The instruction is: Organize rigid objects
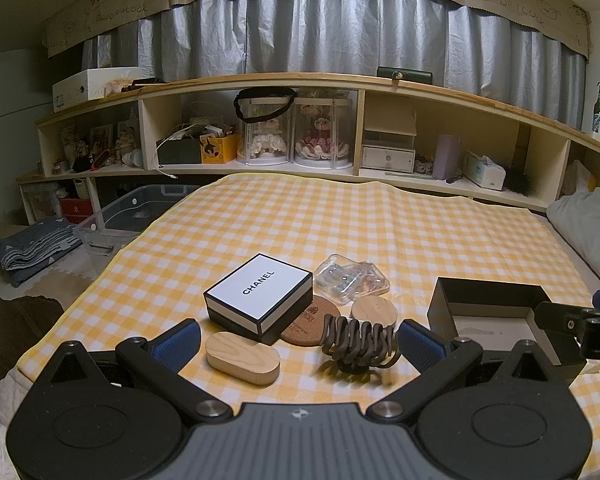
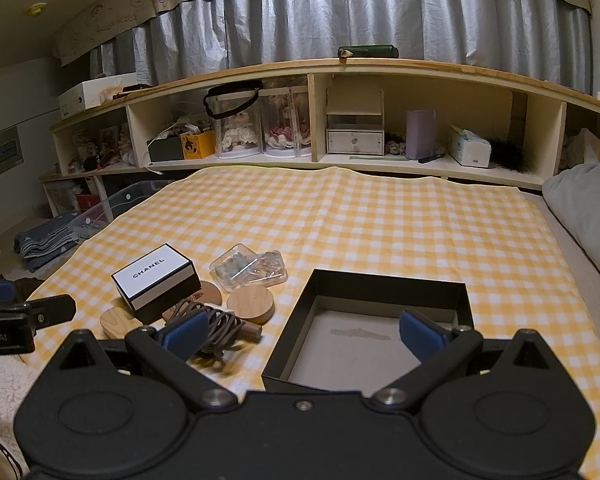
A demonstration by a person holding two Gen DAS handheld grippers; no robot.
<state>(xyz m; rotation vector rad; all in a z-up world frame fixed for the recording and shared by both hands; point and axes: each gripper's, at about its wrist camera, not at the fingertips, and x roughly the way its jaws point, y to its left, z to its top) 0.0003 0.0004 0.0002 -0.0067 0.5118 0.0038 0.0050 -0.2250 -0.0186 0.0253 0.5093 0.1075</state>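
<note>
Left gripper (image 1: 298, 338): fingers spread, empty, near hair claw (image 1: 356, 342).
Right gripper (image 2: 300, 330): fingers spread, empty, above black tray (image 2: 388, 280).
Clutter: grouped left of tray.
Risk: claw prongs may be snagged; oval wooden block (image 1: 242, 357) may be knocked.

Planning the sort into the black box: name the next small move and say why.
Probably ease the left gripper forward and close on the brown hair claw. Its jaws are open and empty with the claw lying nearest between them, and the open black box beside it is empty.
</note>
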